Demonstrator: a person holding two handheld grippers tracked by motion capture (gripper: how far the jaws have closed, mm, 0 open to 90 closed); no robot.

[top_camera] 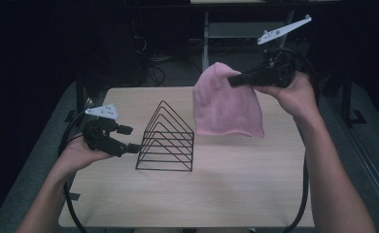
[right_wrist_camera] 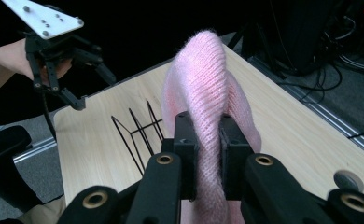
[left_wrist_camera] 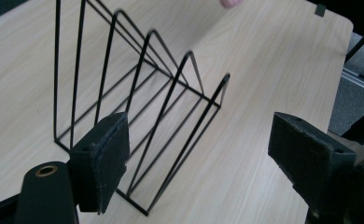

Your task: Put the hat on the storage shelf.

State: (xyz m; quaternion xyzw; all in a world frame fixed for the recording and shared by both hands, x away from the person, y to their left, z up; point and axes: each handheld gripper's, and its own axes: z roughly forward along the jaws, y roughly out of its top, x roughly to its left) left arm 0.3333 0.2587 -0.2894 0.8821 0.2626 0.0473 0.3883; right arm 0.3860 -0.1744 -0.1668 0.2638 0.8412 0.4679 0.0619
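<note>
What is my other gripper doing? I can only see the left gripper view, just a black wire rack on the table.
Observer: The right gripper is shut on a pink knit beanie, held up over the table.
Operator: Is the hat touching the rack?
Observer: No, the high view shows it hanging apart from the wire rack, behind and right of it.
Operator: Is my left gripper holding anything?
Observer: No, the left gripper is open and empty, just left of the rack.
</note>
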